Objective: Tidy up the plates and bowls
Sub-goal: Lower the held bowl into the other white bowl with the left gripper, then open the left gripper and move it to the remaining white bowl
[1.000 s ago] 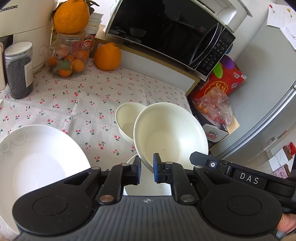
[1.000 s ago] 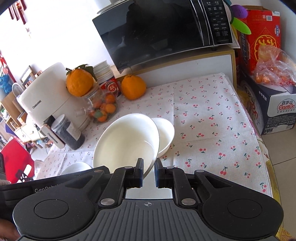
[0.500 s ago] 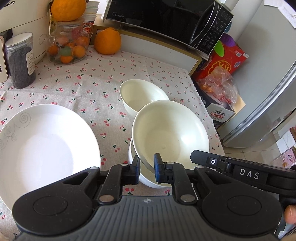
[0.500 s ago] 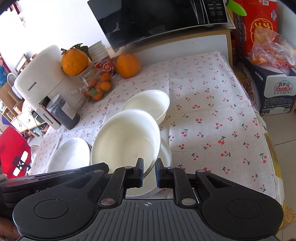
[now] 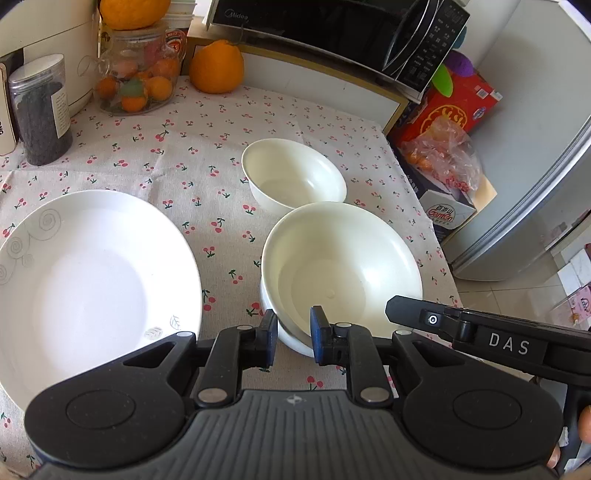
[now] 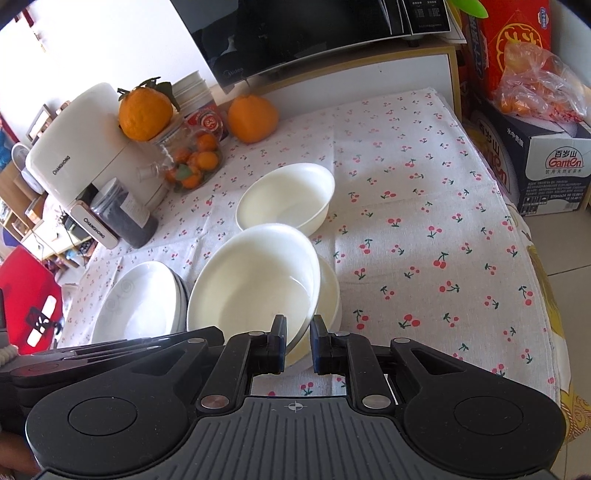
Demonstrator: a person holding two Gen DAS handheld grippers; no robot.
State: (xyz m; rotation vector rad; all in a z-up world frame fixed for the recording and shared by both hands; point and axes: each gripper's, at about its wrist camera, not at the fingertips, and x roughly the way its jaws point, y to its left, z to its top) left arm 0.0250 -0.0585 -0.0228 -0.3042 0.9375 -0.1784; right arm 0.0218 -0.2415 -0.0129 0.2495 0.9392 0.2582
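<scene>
A white bowl (image 5: 343, 266) (image 6: 255, 284) sits nested, slightly askew, in a second white bowl (image 5: 265, 297) (image 6: 330, 295) on the cherry-print cloth. My left gripper (image 5: 293, 338) pinches its near rim, one pad inside and one outside, jaws narrow. My right gripper (image 6: 297, 345) clasps the rim on the opposite side the same way; its black body (image 5: 480, 332) shows in the left wrist view. A third white bowl (image 5: 295, 177) (image 6: 288, 199) stands just behind the pair. White plates with grey swirls (image 5: 92, 280) (image 6: 140, 299) lie stacked to the left.
At the back stand a microwave (image 5: 332, 29), a loose orange (image 5: 218, 66), a glass jar of small oranges (image 5: 136, 81), a dark jar (image 5: 40, 110) and a white appliance (image 6: 81, 147). Boxes and a bag (image 6: 535, 110) sit beyond the table's right edge.
Both grippers brought the bowl down from mid-air into the bowl beneath it. The gap between each pair of fingers looks slightly wider than before.
</scene>
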